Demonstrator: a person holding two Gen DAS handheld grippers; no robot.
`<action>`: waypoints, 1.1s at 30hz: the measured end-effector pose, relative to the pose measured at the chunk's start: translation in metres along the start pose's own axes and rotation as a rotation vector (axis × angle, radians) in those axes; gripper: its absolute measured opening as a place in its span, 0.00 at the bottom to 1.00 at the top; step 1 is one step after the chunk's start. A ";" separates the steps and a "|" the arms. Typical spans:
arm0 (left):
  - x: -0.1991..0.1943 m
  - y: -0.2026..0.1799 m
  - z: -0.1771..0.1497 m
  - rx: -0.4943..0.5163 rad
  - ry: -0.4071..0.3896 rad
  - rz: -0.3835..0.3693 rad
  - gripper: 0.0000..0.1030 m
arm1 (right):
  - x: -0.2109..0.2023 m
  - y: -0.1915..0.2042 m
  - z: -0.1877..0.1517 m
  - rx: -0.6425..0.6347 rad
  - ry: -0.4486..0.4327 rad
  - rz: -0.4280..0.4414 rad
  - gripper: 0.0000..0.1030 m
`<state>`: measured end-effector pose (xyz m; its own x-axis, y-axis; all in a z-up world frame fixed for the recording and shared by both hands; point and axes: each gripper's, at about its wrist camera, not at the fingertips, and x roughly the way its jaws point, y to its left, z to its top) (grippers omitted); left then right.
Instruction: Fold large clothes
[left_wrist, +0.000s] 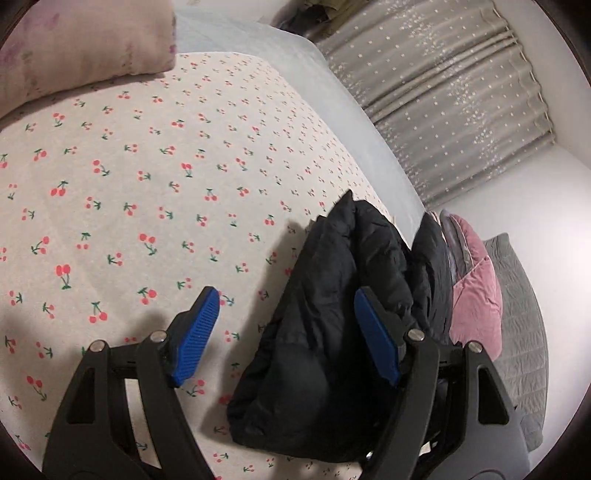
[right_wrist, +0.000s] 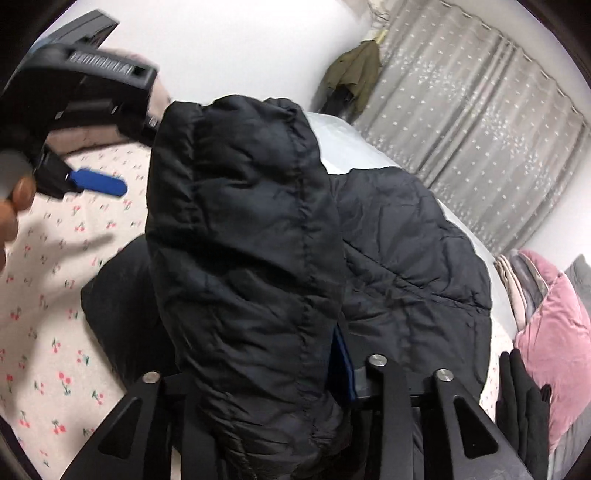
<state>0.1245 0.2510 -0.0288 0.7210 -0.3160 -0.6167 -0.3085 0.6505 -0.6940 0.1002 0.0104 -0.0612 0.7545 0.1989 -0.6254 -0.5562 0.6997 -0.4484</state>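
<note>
A black puffer jacket (left_wrist: 332, 314) lies bunched on the cherry-print bedsheet (left_wrist: 147, 184). My left gripper (left_wrist: 286, 332) hovers over its left edge, open, with nothing between its blue pads (left_wrist: 195, 336); the jacket sits behind the right one. In the right wrist view a thick fold of the jacket (right_wrist: 240, 240) stands up between the fingers of my right gripper (right_wrist: 291, 350). The fabric lies against the one blue pad (right_wrist: 341, 365) that shows and hides the other. The left gripper's blue finger (right_wrist: 99, 186) and a person's hand (right_wrist: 14, 206) appear at the far left.
A pink pillow (left_wrist: 85, 48) lies at the head of the bed. A pile with a pink velvet piece (right_wrist: 554, 332) and a black garment (right_wrist: 524, 406) sits to the right, next to a grey quilt (left_wrist: 517, 332). Grey curtains (left_wrist: 443, 92) hang beyond the bed's far edge.
</note>
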 end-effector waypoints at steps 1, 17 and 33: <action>0.000 0.001 -0.001 -0.006 0.005 -0.001 0.73 | 0.000 0.002 -0.002 -0.014 -0.001 0.002 0.43; 0.006 -0.014 0.001 0.056 0.028 0.001 0.73 | -0.096 -0.136 -0.028 0.499 -0.359 0.741 0.72; 0.018 -0.068 -0.021 0.215 0.037 -0.033 0.73 | 0.000 -0.124 -0.033 0.614 0.024 0.414 0.68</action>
<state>0.1457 0.1871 -0.0008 0.7039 -0.3625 -0.6109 -0.1429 0.7701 -0.6217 0.1581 -0.0993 -0.0269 0.5133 0.5196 -0.6830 -0.4932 0.8299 0.2607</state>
